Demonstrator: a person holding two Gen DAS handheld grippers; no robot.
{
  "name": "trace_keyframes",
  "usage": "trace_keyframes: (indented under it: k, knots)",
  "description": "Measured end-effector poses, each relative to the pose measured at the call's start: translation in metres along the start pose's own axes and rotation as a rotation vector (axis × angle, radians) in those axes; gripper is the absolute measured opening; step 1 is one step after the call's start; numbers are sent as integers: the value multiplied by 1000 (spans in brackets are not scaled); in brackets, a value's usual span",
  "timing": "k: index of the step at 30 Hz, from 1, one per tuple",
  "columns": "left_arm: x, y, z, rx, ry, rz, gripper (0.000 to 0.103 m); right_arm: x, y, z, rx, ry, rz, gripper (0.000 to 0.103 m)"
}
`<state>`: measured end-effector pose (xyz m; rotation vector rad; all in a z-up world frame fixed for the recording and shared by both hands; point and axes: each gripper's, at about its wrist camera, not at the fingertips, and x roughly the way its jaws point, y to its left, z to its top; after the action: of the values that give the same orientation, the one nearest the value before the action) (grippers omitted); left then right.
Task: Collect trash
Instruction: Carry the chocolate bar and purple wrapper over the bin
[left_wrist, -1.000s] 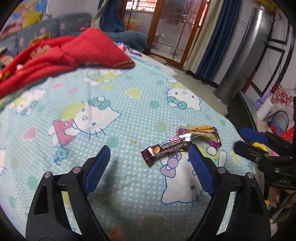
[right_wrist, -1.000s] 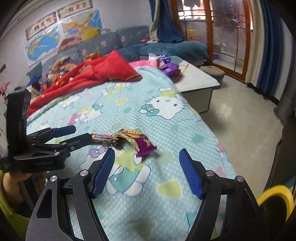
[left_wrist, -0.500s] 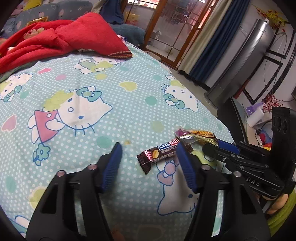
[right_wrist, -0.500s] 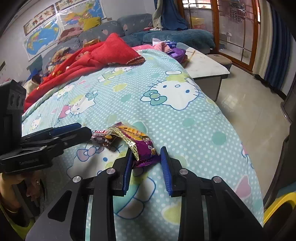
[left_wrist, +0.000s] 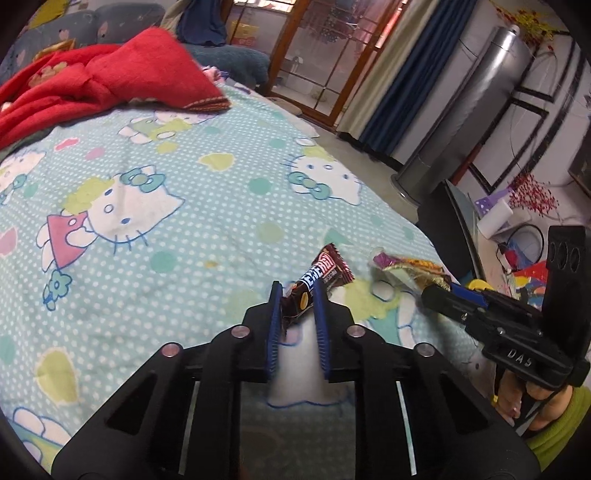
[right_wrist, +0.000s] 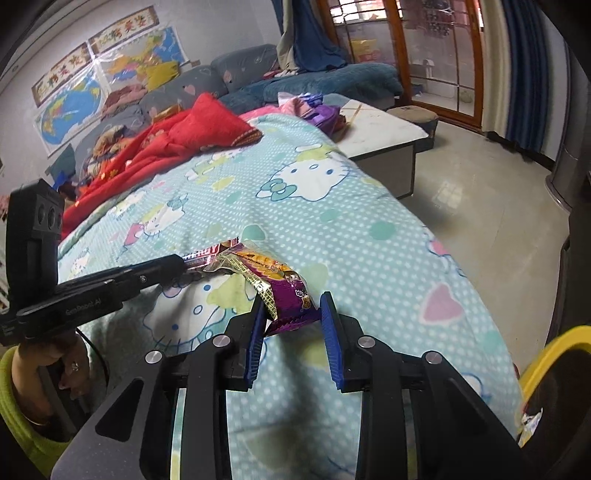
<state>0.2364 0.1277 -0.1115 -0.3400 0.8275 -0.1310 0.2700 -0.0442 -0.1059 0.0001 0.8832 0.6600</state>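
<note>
Two wrappers are being picked up at once, one per gripper, so the step in hand is the grasp itself. Low in the centre of the left wrist view, the left gripper (left_wrist: 298, 295) is clenched on the near end of the brown candy bar wrapper (left_wrist: 317, 282), whose far end sticks up past the fingertips. At lower centre of the right wrist view, the right gripper (right_wrist: 293, 308) grasps the bottom edge of the purple and yellow snack bag (right_wrist: 280, 284); its blue pads sit against the bag's two sides, though how firmly they pinch it I cannot tell. Both pieces still lie on the bed (left_wrist: 221, 206), near its front edge and close together.

Next, by my judgement, comes lifting both clear of the cover and carrying them to a bin; the yellow-rimmed bin (right_wrist: 546, 354) at the lower right edge of the right wrist view looks like the likely place. Thin foil can slip, so the lift wants a steady squeeze.

Covering the bed is a pale teal sheet with cartoon cats; a red blanket (left_wrist: 103, 81) lies in the upper left. Maps (right_wrist: 99, 77) hang on the wall at upper left, and glass doors (right_wrist: 436, 55) stand at the upper right.
</note>
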Motion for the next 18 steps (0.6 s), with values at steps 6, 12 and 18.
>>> trace_keyframes:
  k: [6,12,18]
  knots:
    - [-10,-34,-3,76,-26,-33,8,-31,-13,-8,38,-48,-11,28]
    - [-17,-71,-7,142,-41,-77,7,-64,-32,-16,76,-93,-38,28]
    - [-23,-99,-11,191,-49,-108,7,-95,-54,-26,110,-133,-81,28]
